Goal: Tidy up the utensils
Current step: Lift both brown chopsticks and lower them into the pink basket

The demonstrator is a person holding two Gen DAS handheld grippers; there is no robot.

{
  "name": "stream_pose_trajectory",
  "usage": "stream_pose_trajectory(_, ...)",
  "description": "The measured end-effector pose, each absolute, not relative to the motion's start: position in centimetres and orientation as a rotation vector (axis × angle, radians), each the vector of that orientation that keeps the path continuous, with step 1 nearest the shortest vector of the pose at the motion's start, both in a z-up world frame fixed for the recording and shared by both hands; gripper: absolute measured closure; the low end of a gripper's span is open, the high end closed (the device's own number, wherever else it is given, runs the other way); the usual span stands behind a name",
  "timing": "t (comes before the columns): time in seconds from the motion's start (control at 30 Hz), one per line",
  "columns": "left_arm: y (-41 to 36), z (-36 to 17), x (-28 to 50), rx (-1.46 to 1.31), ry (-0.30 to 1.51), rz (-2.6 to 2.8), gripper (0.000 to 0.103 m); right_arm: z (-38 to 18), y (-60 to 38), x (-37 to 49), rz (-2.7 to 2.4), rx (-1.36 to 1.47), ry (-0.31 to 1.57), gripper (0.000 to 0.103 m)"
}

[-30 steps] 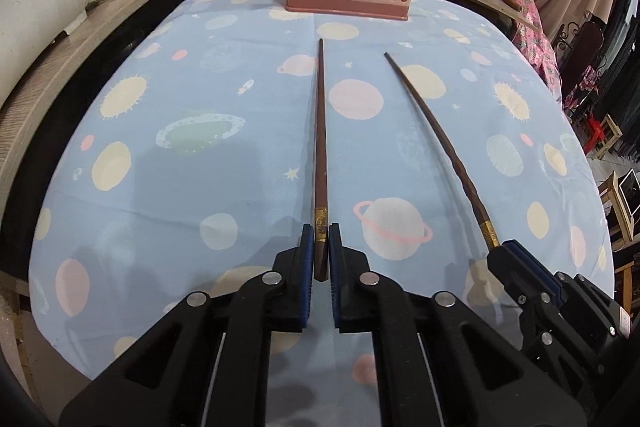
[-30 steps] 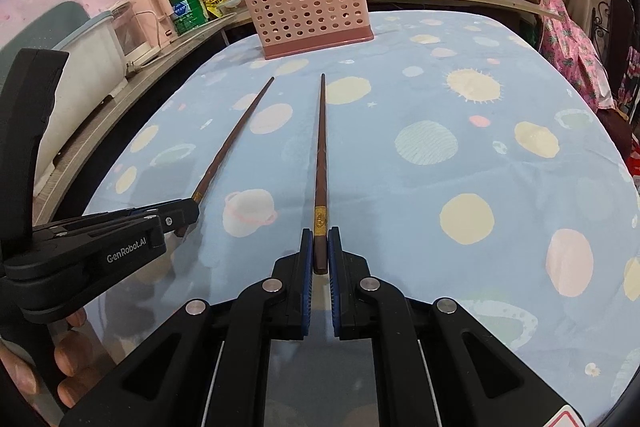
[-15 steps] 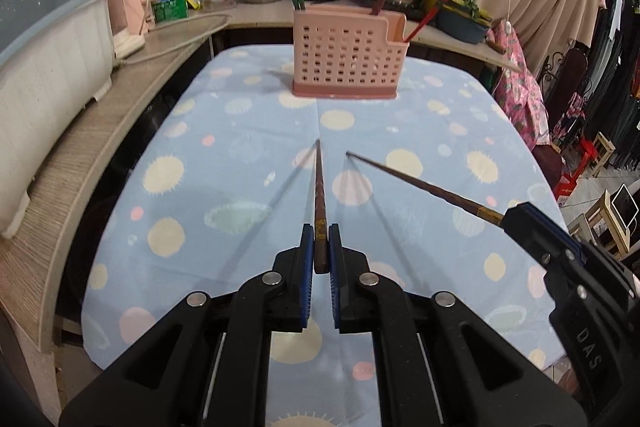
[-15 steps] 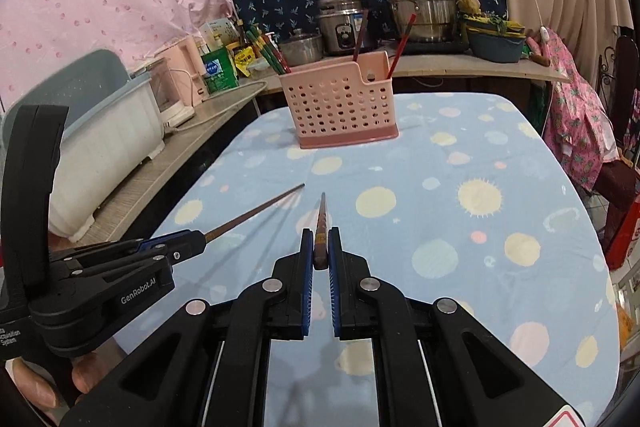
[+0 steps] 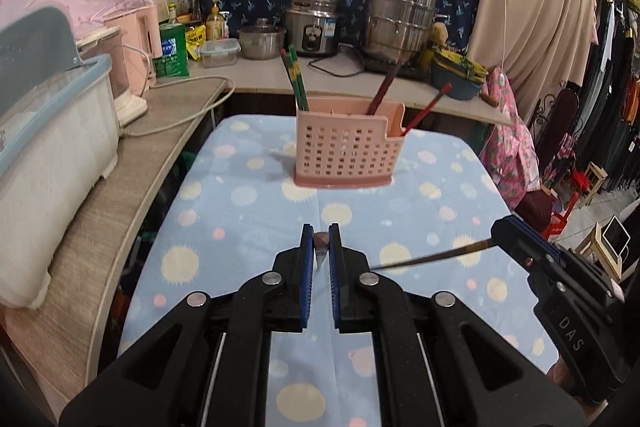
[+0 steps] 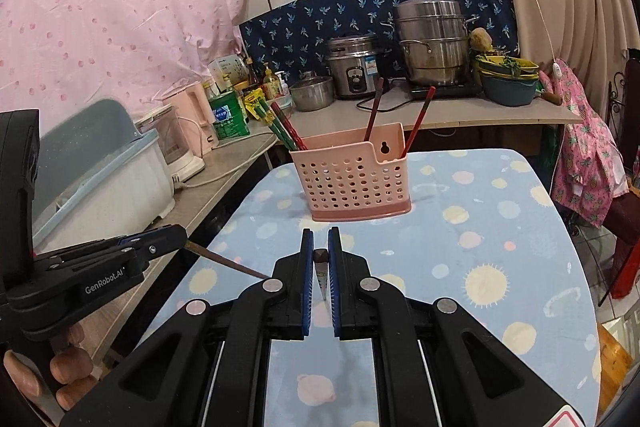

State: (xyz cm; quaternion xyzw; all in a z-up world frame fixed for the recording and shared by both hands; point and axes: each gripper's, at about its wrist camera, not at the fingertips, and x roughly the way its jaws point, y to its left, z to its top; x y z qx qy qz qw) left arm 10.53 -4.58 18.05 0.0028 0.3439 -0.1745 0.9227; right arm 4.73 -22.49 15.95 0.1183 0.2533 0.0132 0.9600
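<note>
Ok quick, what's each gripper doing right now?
Left gripper: shut on a brown chopstick.
Right gripper: shut on the other chopstick.

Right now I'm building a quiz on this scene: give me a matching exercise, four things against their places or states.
Things:
1. basket
2. left gripper
3. steamer
4. green chopsticks

Places or states:
A. on the counter, beside the rice cooker
B. standing in the basket's left end
C. shut on a brown chopstick
D. on the tablecloth, far end

Pairs: 1-D, 2-C, 3-A, 4-B

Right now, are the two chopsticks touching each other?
Apart. The left wrist view shows the right chopstick ending clear of the left chopstick, with tablecloth between.
</note>
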Motion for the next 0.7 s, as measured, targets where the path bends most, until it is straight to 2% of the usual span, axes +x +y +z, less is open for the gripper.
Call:
stream_pose_trajectory(0.33,-5.1,23.1,15.1,-0.025,0.624,-0.350,0.096,20.5,-24.4,8.9,0.040,0.261,0.439,0.096)
stream_pose_trajectory(0.7,-6.7,32.9,20.6,-0.091,0.387,-0.336,0.096,29.9,-27.2,15.6,0.040,0.263,0.226,0.096)
